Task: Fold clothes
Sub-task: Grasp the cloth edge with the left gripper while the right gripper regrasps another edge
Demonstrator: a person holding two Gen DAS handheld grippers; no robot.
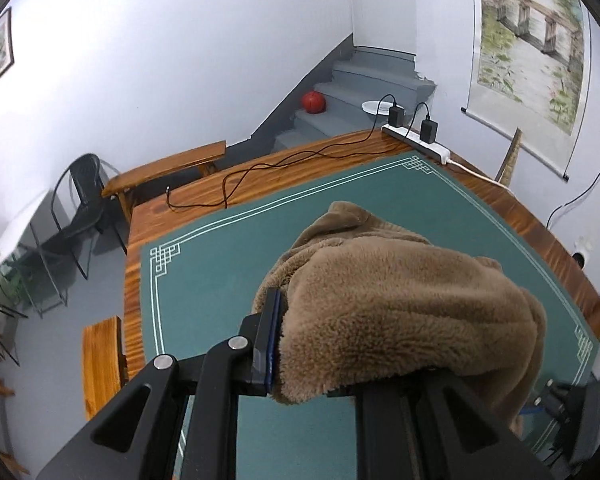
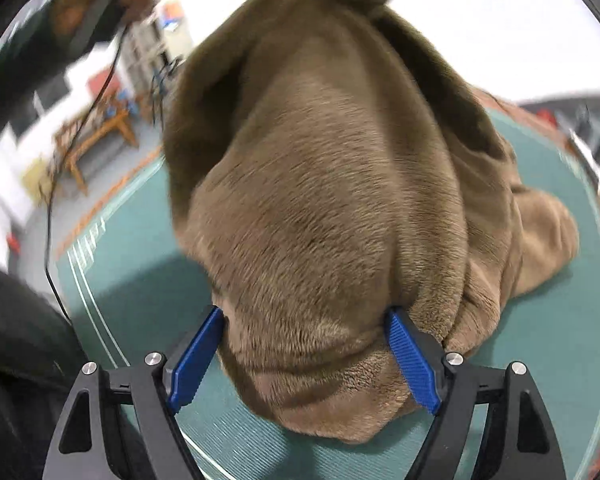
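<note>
A brown fleece garment is bunched up over the green mat. My left gripper is shut on a fold of it; the fabric drapes over the right finger and hides it. In the right wrist view the garment hangs from above in a tall heap, and its lower end rests on the mat. My right gripper is open wide and straddles the garment's near bottom edge. Its blue pads stand at either side of the fabric, and I cannot tell whether they touch it.
The mat lies on a wooden table. A white power strip with chargers and a black cable sit at the table's far edge. Wooden benches and a black chair stand to the left. A dark sleeve fills the left edge.
</note>
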